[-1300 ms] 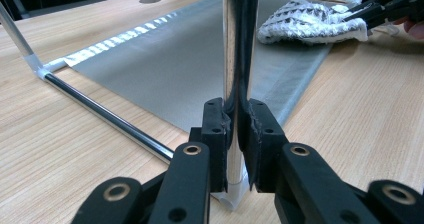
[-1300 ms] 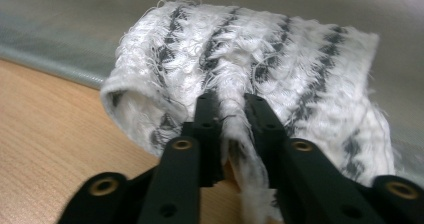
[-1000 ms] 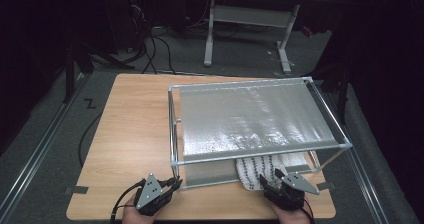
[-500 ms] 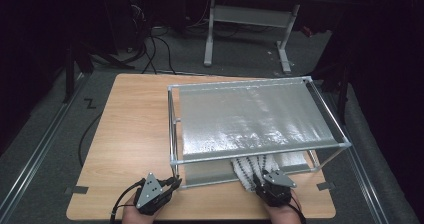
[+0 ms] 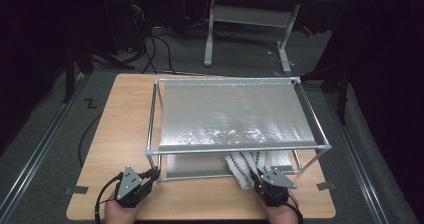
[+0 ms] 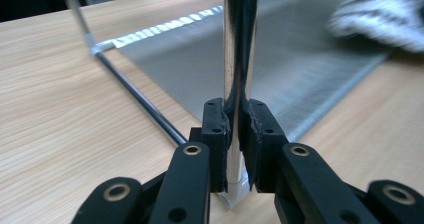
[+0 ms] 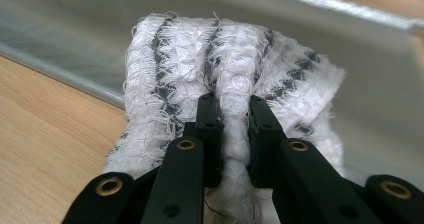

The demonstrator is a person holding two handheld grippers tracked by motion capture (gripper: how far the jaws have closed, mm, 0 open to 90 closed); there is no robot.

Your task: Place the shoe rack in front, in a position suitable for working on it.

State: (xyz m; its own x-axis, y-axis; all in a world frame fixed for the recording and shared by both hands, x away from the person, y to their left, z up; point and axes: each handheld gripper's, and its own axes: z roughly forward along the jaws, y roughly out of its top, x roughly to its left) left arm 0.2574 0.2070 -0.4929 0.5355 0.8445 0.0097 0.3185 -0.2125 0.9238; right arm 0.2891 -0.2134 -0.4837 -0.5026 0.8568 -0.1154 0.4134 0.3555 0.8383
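A metal-tube rack (image 5: 240, 149) with silvery mesh shelves stands on the wooden table (image 5: 125, 114). My left gripper (image 5: 154, 174) is at the front left corner, shut on the rack's upright chrome leg (image 6: 239, 44), which sits pinched between the pads of my left gripper (image 6: 235, 119). A white cloth with grey stripes (image 5: 242, 164) lies bunched at the front of the lower shelf (image 7: 375, 74). My right gripper (image 5: 256, 175) has just been closing, and the right gripper (image 7: 234, 114) now pinches a fold of the cloth (image 7: 230, 49). The cloth (image 6: 385, 14) appears blurred at the far right of the left gripper view.
The rack covers the right half of the table, leaving bare wood on the left. Tape marks (image 5: 76, 190) sit at the front corners. Beyond the table are a grey floor, black cables (image 5: 155, 49) and a white desk frame (image 5: 245, 19).
The rack and my left gripper have shifted left across the table. My right gripper has moved left to the cloth and closed on it.
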